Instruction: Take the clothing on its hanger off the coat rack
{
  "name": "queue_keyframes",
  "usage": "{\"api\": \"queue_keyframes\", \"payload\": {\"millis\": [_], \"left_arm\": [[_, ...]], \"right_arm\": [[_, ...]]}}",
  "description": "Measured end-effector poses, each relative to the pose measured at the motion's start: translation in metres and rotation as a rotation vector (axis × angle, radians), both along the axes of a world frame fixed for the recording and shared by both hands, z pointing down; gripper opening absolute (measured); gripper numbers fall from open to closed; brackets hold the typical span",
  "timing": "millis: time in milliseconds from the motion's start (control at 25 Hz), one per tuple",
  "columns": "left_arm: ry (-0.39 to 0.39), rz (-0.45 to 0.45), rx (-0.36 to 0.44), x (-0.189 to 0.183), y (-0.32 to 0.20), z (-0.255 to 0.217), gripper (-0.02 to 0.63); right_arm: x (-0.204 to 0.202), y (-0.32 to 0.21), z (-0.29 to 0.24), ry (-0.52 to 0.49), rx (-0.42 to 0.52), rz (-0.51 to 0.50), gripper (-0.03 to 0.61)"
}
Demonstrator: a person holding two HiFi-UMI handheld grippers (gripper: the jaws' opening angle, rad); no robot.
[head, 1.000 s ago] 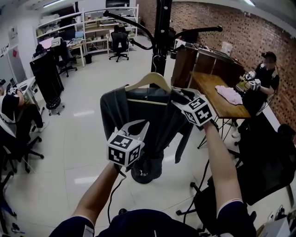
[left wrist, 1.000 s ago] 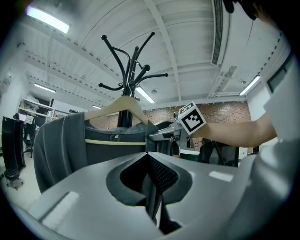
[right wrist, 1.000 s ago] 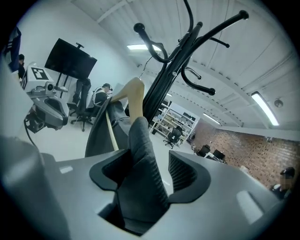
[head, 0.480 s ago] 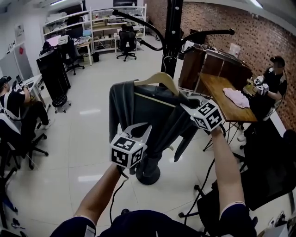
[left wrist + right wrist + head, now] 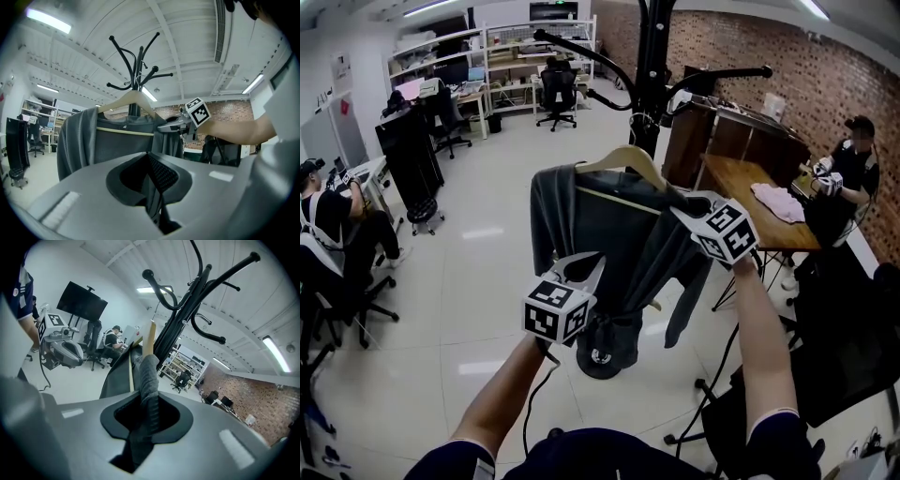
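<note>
Right gripper mid-closure, seemingly on clothing

Dk grey shirt, mesh-like fabric, hangs on pale wooden hanger approx. centre of head view. Hanger tilted, 3 o'clock shoulder lower. Hook at hanger's 12 o'clock, right by pole of black coat rack; can't tell if still hooked. Rack stands behind shirt, curved arms up top, round base showing at shirt's 6 o'clock.
</note>
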State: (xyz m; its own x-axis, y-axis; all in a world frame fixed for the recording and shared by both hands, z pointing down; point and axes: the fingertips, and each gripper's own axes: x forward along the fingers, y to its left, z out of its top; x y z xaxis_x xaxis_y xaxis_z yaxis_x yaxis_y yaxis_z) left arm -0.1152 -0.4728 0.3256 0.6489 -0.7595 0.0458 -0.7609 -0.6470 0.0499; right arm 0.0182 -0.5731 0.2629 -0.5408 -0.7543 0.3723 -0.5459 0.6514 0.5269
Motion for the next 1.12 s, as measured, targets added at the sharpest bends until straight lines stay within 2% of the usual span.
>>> {"api": "queue_keyframes", "payload": {"millis": [360,720,1120], "left_arm": [[0.008,-0.006,0.005,-0.011,0.005,-0.001,0.012],[0.005,0.012,0.006,-0.025,0.019,-0.002,0.012],[-0.029,0.107,0.013,-0.040,0.044,0.000,0.012]], "right_arm": [[-0.010,0.005,-0.017,-0.013,0.013,-0.006,0.057],[-0.031,0.023,-0.004,-0.021,-0.004,0.002,0.057],[-0.030,0.072,0.017,-0.033,0.015,0.105,0.057]]}}
